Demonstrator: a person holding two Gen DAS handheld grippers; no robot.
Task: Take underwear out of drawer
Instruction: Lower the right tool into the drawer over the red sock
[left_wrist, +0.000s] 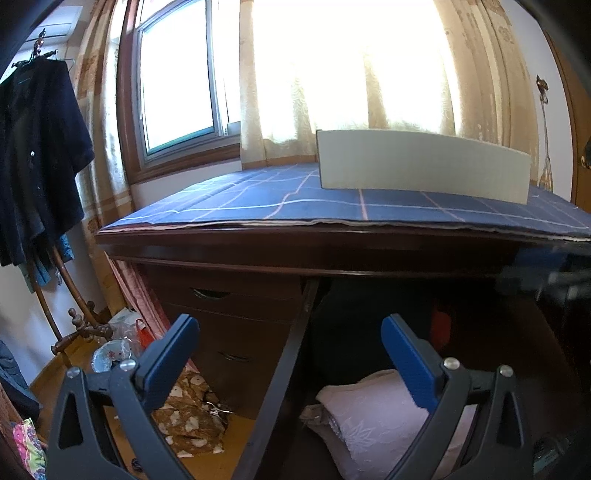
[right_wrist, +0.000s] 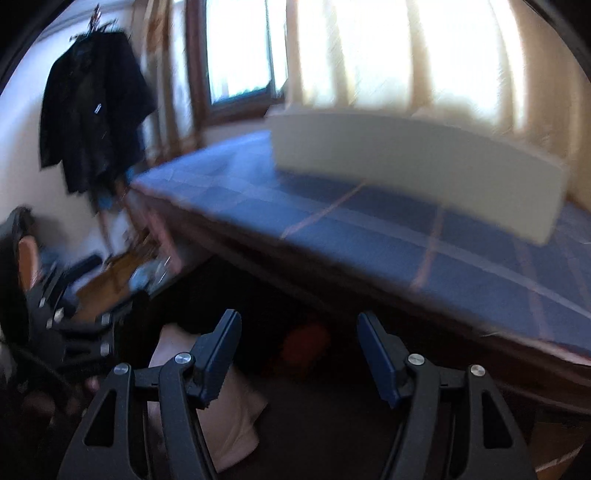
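The dark wooden drawer (left_wrist: 291, 350) stands pulled out under the desk. Inside lie a folded pale pink garment (left_wrist: 369, 417), a dark heap (left_wrist: 362, 321) behind it and something red (left_wrist: 439, 325). My left gripper (left_wrist: 290, 325) is open and empty, its fingers astride the drawer's left wall. The right wrist view is blurred. It shows my right gripper (right_wrist: 299, 319) open and empty above the drawer, with the pale garment (right_wrist: 229, 417) under its left finger and the red thing (right_wrist: 306, 343) between the tips. The left gripper (right_wrist: 74, 332) appears at that view's left edge.
A blue checked cloth (left_wrist: 332, 206) covers the desk top, with a white box (left_wrist: 424, 166) on it before the curtained window. A closed drawer stack (left_wrist: 236, 317) is to the left. Dark clothes (left_wrist: 40, 155) hang on a stand, and patterned fabric (left_wrist: 192, 421) lies on the floor.
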